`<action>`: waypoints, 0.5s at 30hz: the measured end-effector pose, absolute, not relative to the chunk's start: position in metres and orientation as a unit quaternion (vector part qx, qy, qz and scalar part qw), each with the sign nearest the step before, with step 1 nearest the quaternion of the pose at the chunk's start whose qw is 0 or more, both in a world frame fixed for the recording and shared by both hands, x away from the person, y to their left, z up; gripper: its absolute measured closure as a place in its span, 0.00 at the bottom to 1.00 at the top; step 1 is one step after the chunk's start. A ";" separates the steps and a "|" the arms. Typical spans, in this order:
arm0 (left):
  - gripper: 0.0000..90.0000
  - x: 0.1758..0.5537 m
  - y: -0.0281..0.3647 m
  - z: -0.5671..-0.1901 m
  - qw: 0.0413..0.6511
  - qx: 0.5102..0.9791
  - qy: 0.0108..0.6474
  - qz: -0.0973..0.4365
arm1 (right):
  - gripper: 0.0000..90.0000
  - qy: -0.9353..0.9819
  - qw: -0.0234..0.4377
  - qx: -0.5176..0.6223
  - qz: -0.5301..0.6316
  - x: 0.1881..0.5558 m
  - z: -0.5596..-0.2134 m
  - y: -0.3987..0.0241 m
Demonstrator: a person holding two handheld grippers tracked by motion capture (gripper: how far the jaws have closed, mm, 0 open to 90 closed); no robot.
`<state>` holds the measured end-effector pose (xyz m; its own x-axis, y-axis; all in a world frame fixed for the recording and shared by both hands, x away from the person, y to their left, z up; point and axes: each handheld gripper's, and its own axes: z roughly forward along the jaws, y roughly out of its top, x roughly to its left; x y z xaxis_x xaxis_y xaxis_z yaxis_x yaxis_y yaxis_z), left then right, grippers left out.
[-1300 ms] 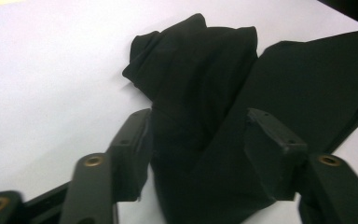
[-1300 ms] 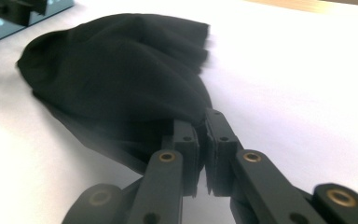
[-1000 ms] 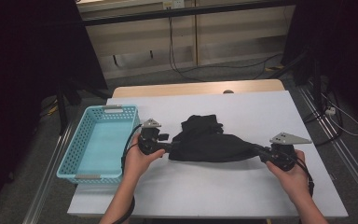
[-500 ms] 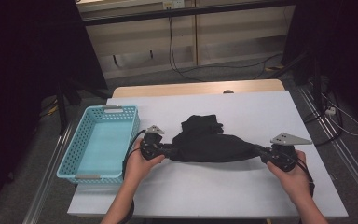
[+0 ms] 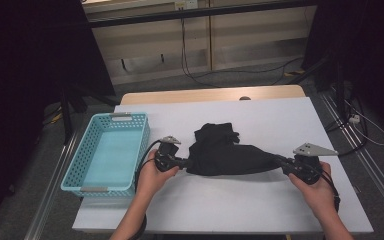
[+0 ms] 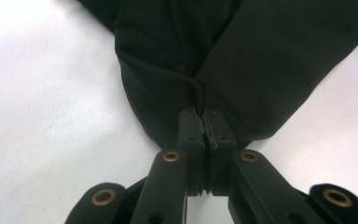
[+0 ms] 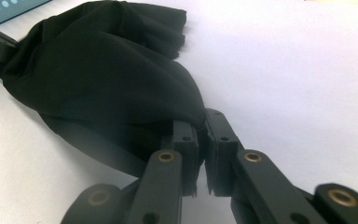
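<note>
Jaws of the left gripper [image 5: 184,162] had just closed on the crumpled black cloth garment [image 5: 227,155] at frame centre; the right gripper [image 5: 283,164] pinched its opposite end.

Bright overhead light on the white table [image 5: 240,200], dark surroundings, close jaws blurred.

The left gripper [image 5: 180,162] is showing as a compact black body with a small grey three-cornered plate sitting on top and a black cable looping away from its outer side. The right gripper [image 5: 286,165] is carrying a larger grey plate of the same shape, dotted with small holes, above its black body. Close up, each gripper's two black jaws are rising as flat linked bars with brass-coloured rivets at the pivots and ribbed rectangular pads at the tips. Both forearms are showing bare, with no sleeves.
</note>
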<state>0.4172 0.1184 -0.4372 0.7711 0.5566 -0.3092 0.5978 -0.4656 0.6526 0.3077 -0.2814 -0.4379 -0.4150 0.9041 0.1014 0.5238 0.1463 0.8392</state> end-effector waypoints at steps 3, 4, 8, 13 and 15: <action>0.97 0.419 0.124 -0.427 0.410 0.845 0.343 -0.026 | 0.93 0.721 0.221 0.495 0.431 0.307 -0.437 -0.283; 0.97 0.419 0.126 -0.423 0.416 0.841 0.346 -0.025 | 0.93 0.720 0.221 0.496 0.432 0.307 -0.437 -0.283; 0.98 0.425 0.136 -0.413 0.443 0.820 0.362 -0.016 | 0.93 0.716 0.219 0.502 0.432 0.309 -0.438 -0.283; 0.98 0.432 0.145 -0.407 0.464 0.797 0.387 0.001 | 0.93 0.709 0.216 0.515 0.431 0.316 -0.441 -0.284; 0.98 0.434 0.146 -0.406 0.464 0.794 0.392 0.009 | 0.93 0.708 0.212 0.521 0.427 0.318 -0.443 -0.284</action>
